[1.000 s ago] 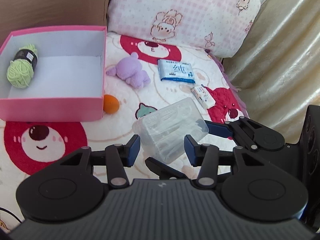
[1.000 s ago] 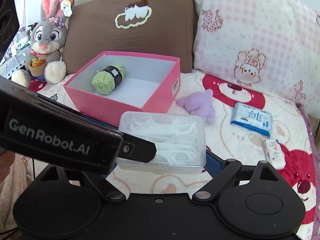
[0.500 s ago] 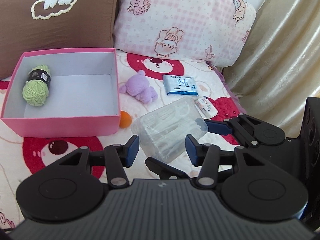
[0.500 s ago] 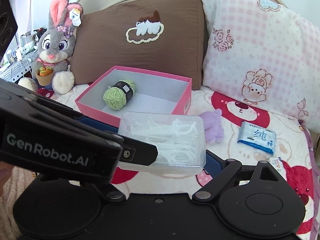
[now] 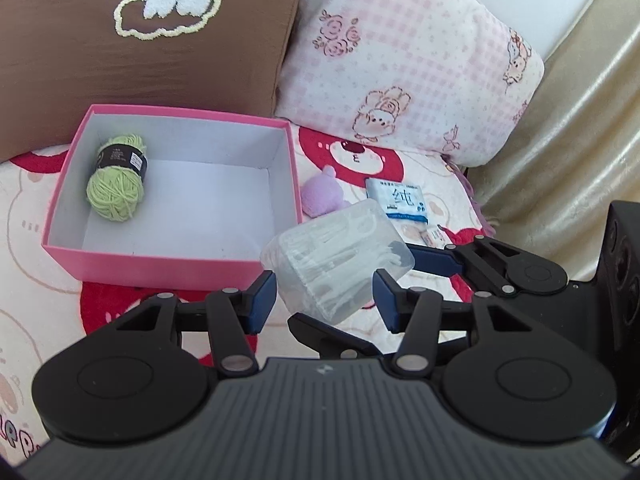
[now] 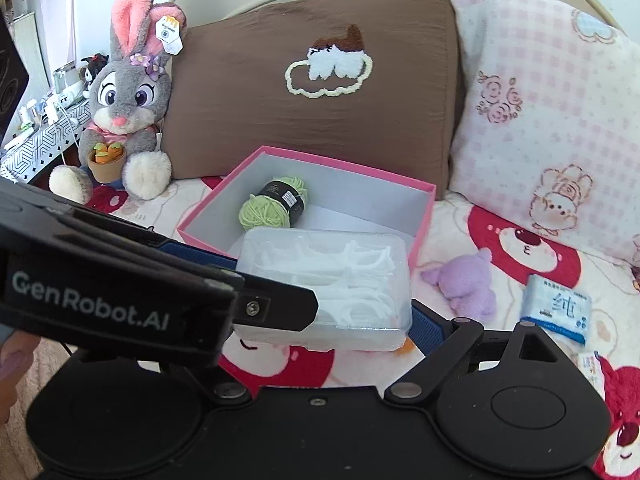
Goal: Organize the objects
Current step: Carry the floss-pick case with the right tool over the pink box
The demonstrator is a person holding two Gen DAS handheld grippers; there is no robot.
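Note:
A clear plastic box of white floss picks (image 6: 332, 280) hangs just above the bedspread, close in front of the pink box (image 6: 424, 216). My right gripper (image 6: 320, 312) is shut on it along its length; one blue pad (image 6: 426, 324) presses its right end, and the other finger is hidden. My left gripper (image 5: 324, 296) straddles the same floss pick box (image 5: 336, 256). Its jaws are opening, and thin gaps show beside its pads (image 5: 262, 300). The pink box (image 5: 172, 268) holds a green yarn ball (image 5: 116, 188).
On the bear-print bedspread to the right of the pink box lie a purple plush (image 6: 464, 284), a blue tissue pack (image 6: 556, 308) and a small packet (image 6: 590, 364). A brown pillow (image 6: 312, 120), a pink pillow (image 6: 552, 120) and a bunny toy (image 6: 124, 108) line the back.
Both grippers have risen and pulled back together with the floss pick box, so more of the pillows shows. The pink box now lies straight behind it. The left jaws stand slightly wider.

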